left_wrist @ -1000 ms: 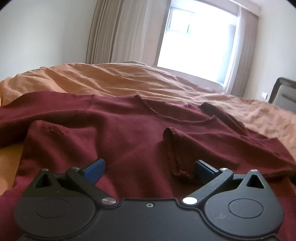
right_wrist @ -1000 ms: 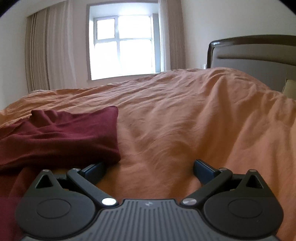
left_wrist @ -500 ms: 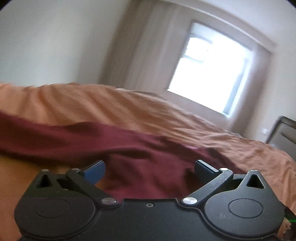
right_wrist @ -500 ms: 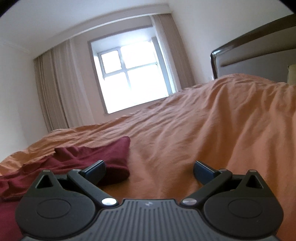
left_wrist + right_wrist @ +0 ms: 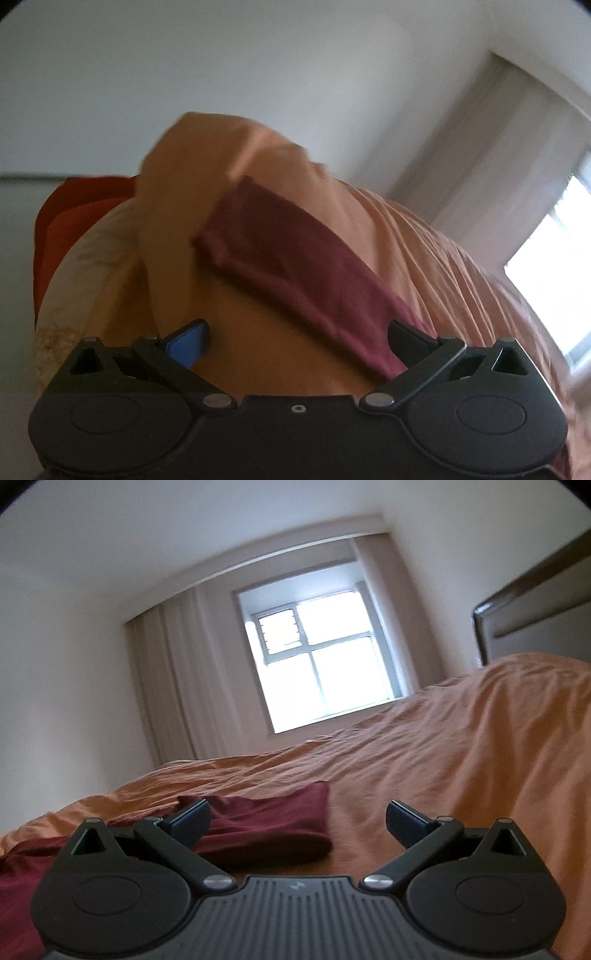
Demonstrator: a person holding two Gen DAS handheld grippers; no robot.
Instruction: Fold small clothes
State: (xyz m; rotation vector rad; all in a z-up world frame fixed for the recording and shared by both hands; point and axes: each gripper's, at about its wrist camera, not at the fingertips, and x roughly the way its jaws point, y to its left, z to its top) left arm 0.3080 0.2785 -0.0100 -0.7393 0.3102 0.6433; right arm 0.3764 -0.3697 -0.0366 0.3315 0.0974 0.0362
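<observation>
Over the orange bedspread (image 5: 461, 746), both hand-held grippers gape wide, holding nothing.

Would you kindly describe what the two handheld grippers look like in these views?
Both are matte black, with two round discs, silver pivot pins and angled linkage arms. The left gripper has a smooth body and a blue finger pad; the right gripper has a ribbed grey centre plate and dark fingers.

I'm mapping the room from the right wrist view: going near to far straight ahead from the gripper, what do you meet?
right gripper → maroon garment → orange bedcover → window
</observation>
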